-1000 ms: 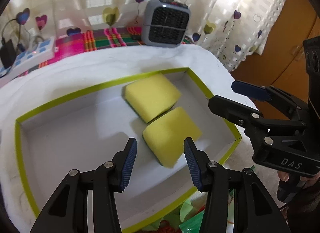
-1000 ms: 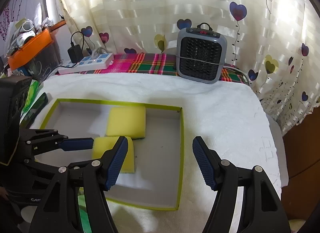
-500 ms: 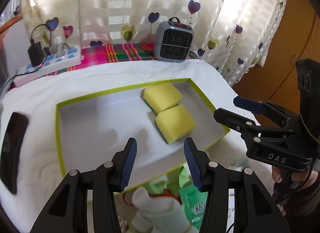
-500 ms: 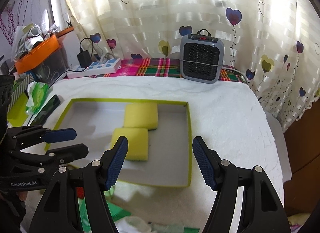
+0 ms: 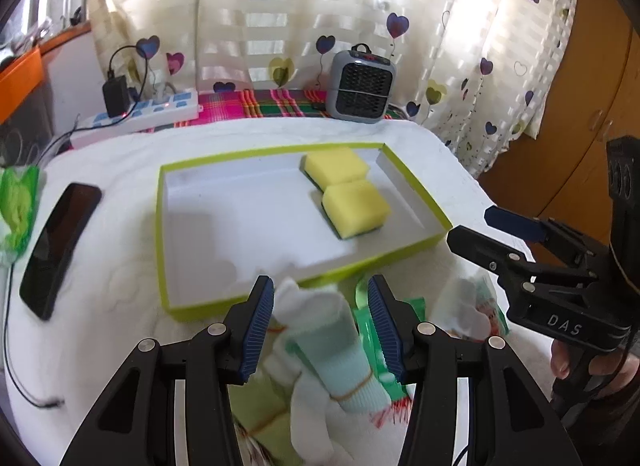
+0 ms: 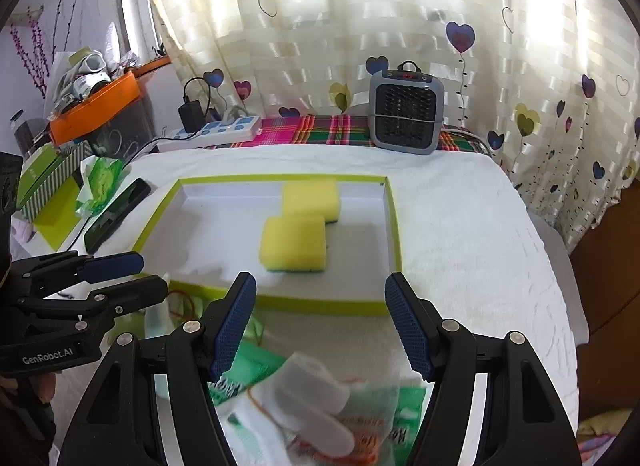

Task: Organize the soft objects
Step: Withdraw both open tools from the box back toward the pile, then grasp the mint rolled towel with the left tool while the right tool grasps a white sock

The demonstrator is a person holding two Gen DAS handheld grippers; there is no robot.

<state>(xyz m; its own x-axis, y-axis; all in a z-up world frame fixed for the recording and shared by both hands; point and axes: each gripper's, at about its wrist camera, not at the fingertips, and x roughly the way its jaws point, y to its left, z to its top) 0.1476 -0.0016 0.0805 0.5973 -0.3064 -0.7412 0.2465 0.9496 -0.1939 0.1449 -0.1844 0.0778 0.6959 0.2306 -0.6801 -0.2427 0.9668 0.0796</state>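
Two yellow sponges [image 5: 346, 189] in tray [image 5: 162, 225], beyond left hand-held gripper [image 5: 321, 330].

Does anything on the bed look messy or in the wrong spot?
Yes. The two yellow sponges sit neatly in the green-edged box, but the socks and green packets lie in a jumbled heap outside its near edge. A black phone also lies on the white cover, and it isn't soft.

Both the left gripper [image 5: 321, 326] and the right gripper [image 6: 320, 322] hang open-jawed, tilted downward just before the green-rimmed tray [image 5: 162, 225].
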